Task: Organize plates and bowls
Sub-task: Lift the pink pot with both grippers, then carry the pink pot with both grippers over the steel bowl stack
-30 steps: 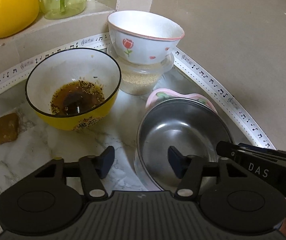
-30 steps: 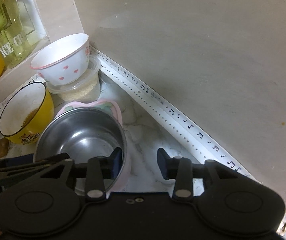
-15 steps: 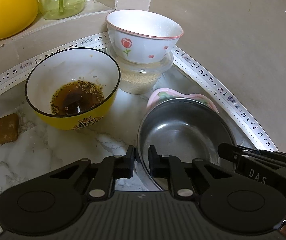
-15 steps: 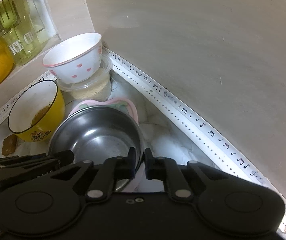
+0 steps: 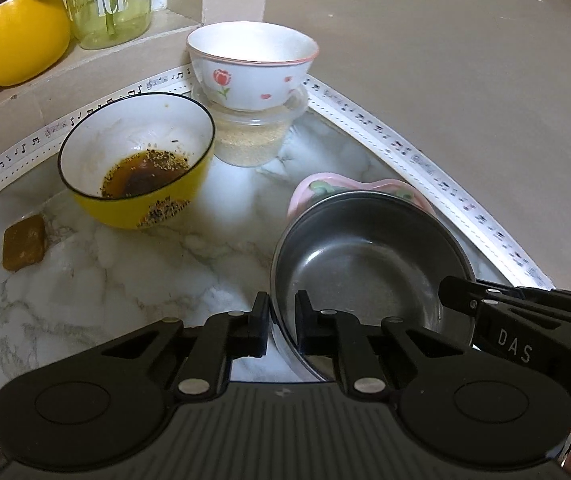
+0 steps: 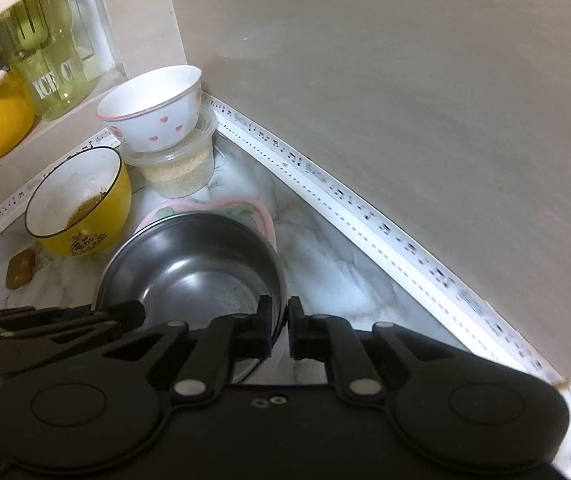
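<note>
Steel bowl (image 5: 369, 264), empty and dull grey, atop pink dish (image 5: 325, 186)

Both grippers, wide apart a second ago, now pinch the steel bowl (image 5: 369, 256) — the left gripper (image 5: 281, 322) on its near-left rim, the right gripper (image 6: 279, 326) on its right rim. The bowl now sits lower in each view — the cameras have pulled back slightly.

You're working in a home kitchen corner: a marble-patterned surface (image 5: 133, 300) meets beige walls, edged with music-note tape (image 5: 405, 152). A sauce-stained yellow bowl (image 5: 137, 160), a rose-printed bowl (image 5: 251, 66), a steel bowl (image 5: 369, 264) and a yellow mug (image 5: 21, 36) crowd it.
</note>
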`<move>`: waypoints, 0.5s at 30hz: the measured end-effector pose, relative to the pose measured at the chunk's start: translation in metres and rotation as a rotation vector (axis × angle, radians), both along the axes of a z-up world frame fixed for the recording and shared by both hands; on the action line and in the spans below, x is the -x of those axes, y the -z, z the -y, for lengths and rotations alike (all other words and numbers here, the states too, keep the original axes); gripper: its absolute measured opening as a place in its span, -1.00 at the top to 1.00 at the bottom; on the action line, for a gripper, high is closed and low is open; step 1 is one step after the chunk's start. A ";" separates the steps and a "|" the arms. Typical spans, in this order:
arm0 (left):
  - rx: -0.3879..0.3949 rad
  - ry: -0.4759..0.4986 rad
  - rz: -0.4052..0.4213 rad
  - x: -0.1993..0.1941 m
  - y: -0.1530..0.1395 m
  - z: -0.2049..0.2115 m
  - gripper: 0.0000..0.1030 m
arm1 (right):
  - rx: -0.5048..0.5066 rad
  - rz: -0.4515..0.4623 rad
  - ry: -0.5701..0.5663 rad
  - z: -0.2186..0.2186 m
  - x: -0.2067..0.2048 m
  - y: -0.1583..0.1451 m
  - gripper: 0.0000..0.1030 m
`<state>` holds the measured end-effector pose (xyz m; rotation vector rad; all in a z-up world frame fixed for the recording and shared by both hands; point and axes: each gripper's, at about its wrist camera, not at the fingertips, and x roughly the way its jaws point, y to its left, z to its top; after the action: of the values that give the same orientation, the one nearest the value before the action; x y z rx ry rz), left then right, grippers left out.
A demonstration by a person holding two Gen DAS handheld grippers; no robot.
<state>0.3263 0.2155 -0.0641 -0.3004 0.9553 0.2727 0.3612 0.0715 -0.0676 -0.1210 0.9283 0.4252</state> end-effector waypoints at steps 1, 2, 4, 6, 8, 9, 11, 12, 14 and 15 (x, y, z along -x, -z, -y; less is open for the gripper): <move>0.001 0.006 0.003 0.004 -0.004 0.002 0.76 | -0.005 -0.001 0.007 0.004 0.004 -0.002 0.83; 0.007 0.010 0.003 0.008 -0.007 0.005 0.76 | -0.008 0.001 0.009 0.008 0.008 -0.005 0.83; 0.015 0.028 0.004 0.017 -0.013 0.013 0.76 | -0.014 0.008 0.018 0.017 0.018 -0.012 0.83; 0.013 0.048 0.009 0.026 -0.020 0.024 0.76 | -0.020 0.013 0.026 0.026 0.028 -0.018 0.83; 0.013 0.063 0.006 0.034 -0.025 0.036 0.76 | -0.026 0.005 0.045 0.035 0.038 -0.023 0.83; 0.011 0.069 0.005 0.037 -0.027 0.041 0.76 | -0.028 0.006 0.053 0.039 0.043 -0.025 0.83; 0.015 0.084 0.006 0.043 -0.031 0.053 0.76 | -0.025 0.013 0.062 0.047 0.054 -0.029 0.83; 0.012 0.093 0.007 0.046 -0.033 0.059 0.76 | -0.022 0.017 0.070 0.051 0.058 -0.031 0.83; 0.009 0.111 0.008 0.051 -0.038 0.073 0.76 | -0.020 0.025 0.082 0.060 0.068 -0.034 0.83; 0.007 0.120 0.009 0.054 -0.039 0.079 0.76 | -0.024 0.028 0.093 0.065 0.073 -0.035 0.83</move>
<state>0.2727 0.1364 -0.0247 -0.2491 0.9613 0.1577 0.2879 0.0061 -0.0325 -0.0615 0.8969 0.3474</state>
